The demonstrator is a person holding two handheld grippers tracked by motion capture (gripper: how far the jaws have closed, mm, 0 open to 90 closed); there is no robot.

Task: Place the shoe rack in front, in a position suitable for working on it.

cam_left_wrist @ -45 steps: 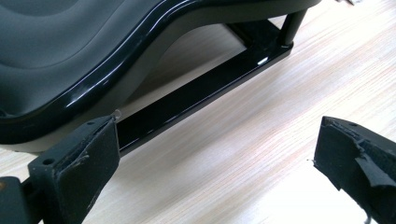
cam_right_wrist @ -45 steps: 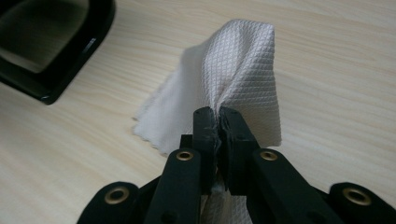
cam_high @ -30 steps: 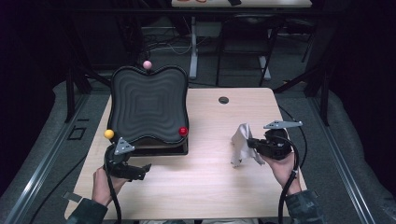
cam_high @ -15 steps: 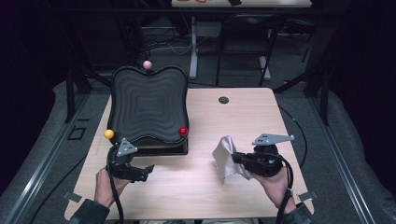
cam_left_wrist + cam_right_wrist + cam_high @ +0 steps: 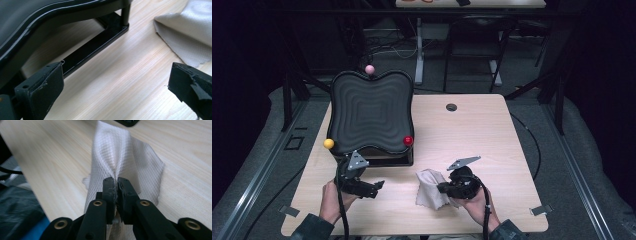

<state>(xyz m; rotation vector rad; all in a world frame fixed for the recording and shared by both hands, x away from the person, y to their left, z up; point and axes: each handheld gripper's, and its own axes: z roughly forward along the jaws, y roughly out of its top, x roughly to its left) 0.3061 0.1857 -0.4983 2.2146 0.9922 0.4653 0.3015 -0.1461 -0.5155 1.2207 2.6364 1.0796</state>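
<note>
A pale grey cloth [image 5: 430, 188] lies crumpled on the wooden table [image 5: 492, 135] near the front middle. My right gripper [image 5: 443, 188] is shut on the cloth's edge; in the right gripper view the cloth [image 5: 120, 162] bunches up between the closed jaws of my right gripper [image 5: 116, 185] and drapes onto the tabletop. My left gripper [image 5: 378, 186] rests low at the front left, open, with bare wood between its fingertips [image 5: 47, 82]. A corner of the cloth [image 5: 190, 37] shows to the right in the left gripper view.
A black wavy-edged tilting board [image 5: 371, 114] on a black stand [image 5: 100, 42] sits at the table's left, with a pink ball [image 5: 370, 69], a yellow ball [image 5: 329, 143] and a red ball [image 5: 408, 141] on its rim. A round grommet hole [image 5: 451, 107] lies farther back.
My right gripper has carried the cloth leftward, toward the front edge and down, so the cloth now touches the table. The left gripper has stayed put.
</note>
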